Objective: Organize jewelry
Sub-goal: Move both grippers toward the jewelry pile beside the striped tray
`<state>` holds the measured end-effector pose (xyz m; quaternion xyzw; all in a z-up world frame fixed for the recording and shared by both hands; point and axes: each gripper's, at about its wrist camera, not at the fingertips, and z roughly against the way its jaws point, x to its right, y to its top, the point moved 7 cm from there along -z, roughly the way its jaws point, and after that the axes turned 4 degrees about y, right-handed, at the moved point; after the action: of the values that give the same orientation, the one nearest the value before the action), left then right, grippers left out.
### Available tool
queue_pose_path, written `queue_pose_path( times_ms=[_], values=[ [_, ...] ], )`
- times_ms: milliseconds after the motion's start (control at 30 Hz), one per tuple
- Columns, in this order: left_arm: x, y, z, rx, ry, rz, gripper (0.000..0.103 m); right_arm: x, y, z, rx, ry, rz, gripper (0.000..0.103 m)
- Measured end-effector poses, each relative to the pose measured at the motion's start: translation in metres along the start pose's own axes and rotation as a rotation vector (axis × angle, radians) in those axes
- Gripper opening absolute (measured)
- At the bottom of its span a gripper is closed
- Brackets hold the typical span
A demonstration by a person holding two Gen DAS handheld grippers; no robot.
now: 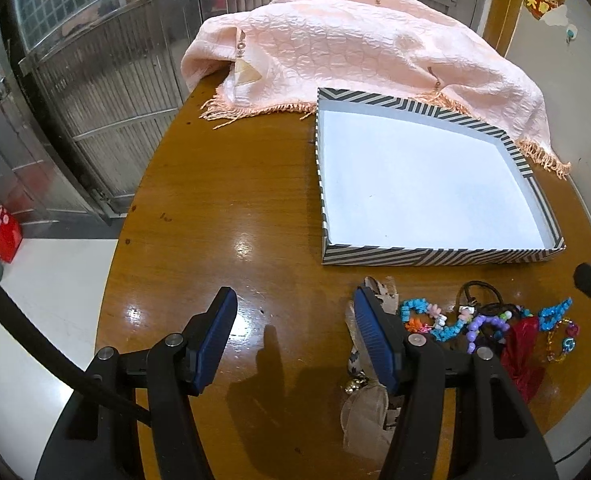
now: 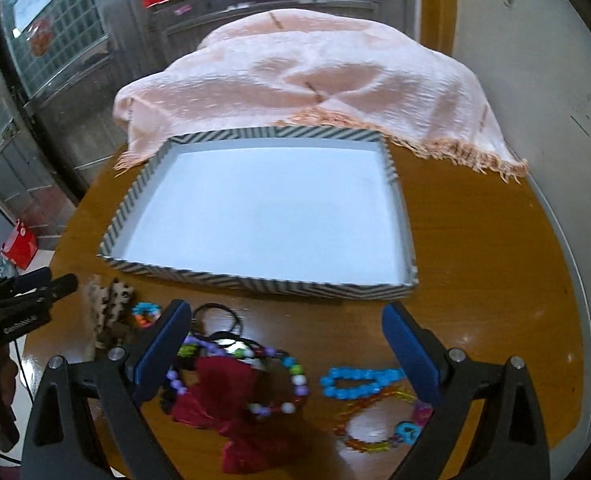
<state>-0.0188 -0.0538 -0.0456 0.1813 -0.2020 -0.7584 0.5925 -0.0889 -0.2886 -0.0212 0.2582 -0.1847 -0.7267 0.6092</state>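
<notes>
Jewelry (image 2: pixel 287 384) all sits piled on the table (image 1: pixel 215 200), lower frame; the striped box (image 2: pixel 255 280) above is empty. Nothing sorted yet, both left gripper (image 1: pixel 295 328) and right gripper (image 2: pixel 287 344) gaping wide, holding nothing.

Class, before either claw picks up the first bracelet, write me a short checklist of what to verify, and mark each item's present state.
1. Striped tray has room inside: ok, nothing lies in it.
2. Right claw open: ok, jaws stand wide above the jewelry.
3. Left claw open: ok, nothing between its jaws.
4. Blue bead bracelet lies apart from the tangle: ok.
5. Purple bead bracelet free to lift: not ok, it overlaps the red cloth.
6. Pink blanket clear of the tray: cannot tell, fringe reaches its far rim.
</notes>
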Motion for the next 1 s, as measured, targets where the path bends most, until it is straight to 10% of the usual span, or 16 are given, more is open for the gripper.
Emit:
queue_pose_path(
  times_ms=[1000],
  values=[
    [0.004,-0.004,0.010,0.013,0.003,0.004,0.052,-0.035,0.000,-0.005,-0.038,0.019,0.077,0.098]
  ],
)
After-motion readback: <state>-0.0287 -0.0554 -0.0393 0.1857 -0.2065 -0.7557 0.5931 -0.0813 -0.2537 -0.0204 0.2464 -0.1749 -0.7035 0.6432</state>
